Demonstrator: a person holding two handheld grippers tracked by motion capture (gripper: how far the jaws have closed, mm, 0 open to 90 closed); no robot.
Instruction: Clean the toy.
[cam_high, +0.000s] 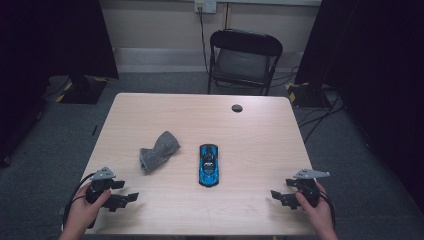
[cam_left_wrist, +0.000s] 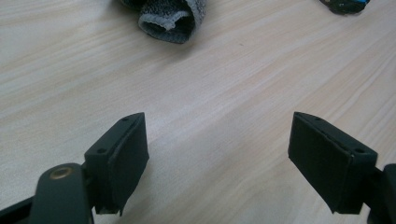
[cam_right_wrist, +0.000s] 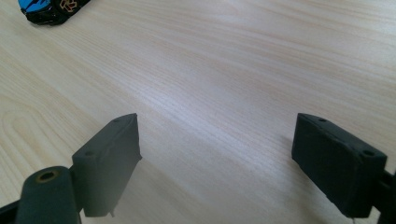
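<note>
Left gripper (cam_high: 131, 192): we hold it near the table's front-left corner, its jaws spread wide with nothing between them, pointing toward the middle of the table; in the left gripper view (cam_left_wrist: 217, 154) bare wood lies between the jaws.
Right gripper (cam_high: 277, 196): we hold it near the front-right corner, jaws likewise spread and empty, pointing inward; in the right gripper view (cam_right_wrist: 217, 158) we see bare wood between them.
Grey sock (cam_high: 158, 151): it lies crumpled on the table, left of centre, ahead of the left gripper and apart from it; its open cuff (cam_left_wrist: 172, 21) faces that gripper's camera.
Toy car (cam_high: 208, 164): blue and black, it sits at the table's middle, just right of the sock without touching it, lengthwise toward the far edge; its end shows at the top of the right gripper view (cam_right_wrist: 51, 10).
Open room: bare light wood table (cam_high: 260, 145) lies between each gripper and the two things, and across the whole right half.
Edges: both hands sit just inside the front edge; a round cable hole (cam_high: 237, 108) lies near the far edge.
Writing: there are markings on the car, too small for us to read.
Beyond the table: a black folding chair (cam_high: 244, 59) stands on grey carpet.
</note>
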